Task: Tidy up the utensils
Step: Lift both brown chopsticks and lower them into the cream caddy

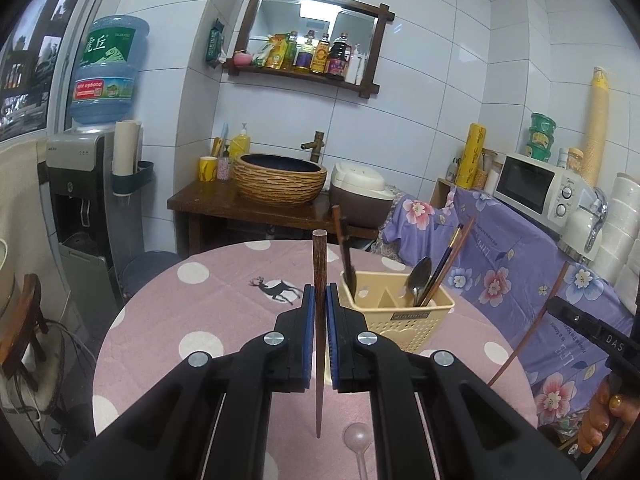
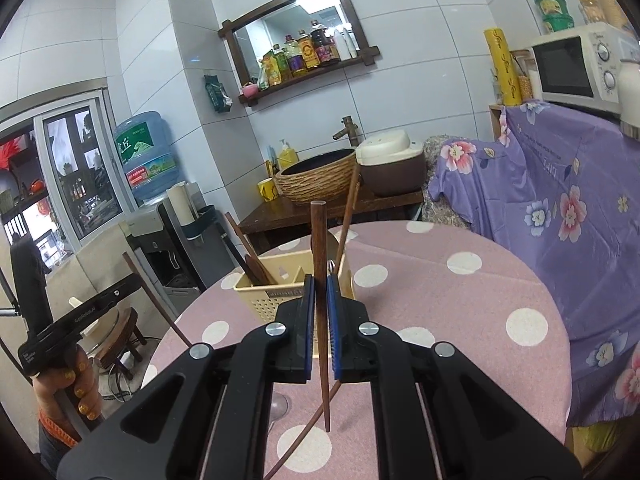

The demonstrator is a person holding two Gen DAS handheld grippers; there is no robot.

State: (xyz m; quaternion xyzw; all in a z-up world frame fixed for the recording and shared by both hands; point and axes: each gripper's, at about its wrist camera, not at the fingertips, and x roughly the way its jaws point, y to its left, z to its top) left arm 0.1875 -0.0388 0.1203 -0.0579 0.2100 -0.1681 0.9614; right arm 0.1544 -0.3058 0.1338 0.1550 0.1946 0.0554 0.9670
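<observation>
In the left wrist view my left gripper (image 1: 319,292) is shut on a dark wooden chopstick (image 1: 319,256), held upright above the pink dotted table (image 1: 224,304). Just to its right stands the yellow utensil basket (image 1: 400,320) with a metal spoon (image 1: 418,276) and several chopsticks (image 1: 448,260) in it. In the right wrist view my right gripper (image 2: 320,280) is shut on another upright wooden chopstick (image 2: 319,236), in front of the basket (image 2: 264,300). Each gripper shows at the edge of the other's view: the right gripper (image 1: 556,306), the left gripper (image 2: 134,280).
A clear plastic spoon (image 1: 356,436) and a thin brown stick (image 2: 304,432) lie on the table near me. Behind the table are a woven sink basin (image 1: 280,180), a rice cooker (image 1: 360,192) and a water dispenser (image 1: 80,200). A purple floral cloth (image 1: 500,264) hangs to the right, under a microwave (image 1: 536,188).
</observation>
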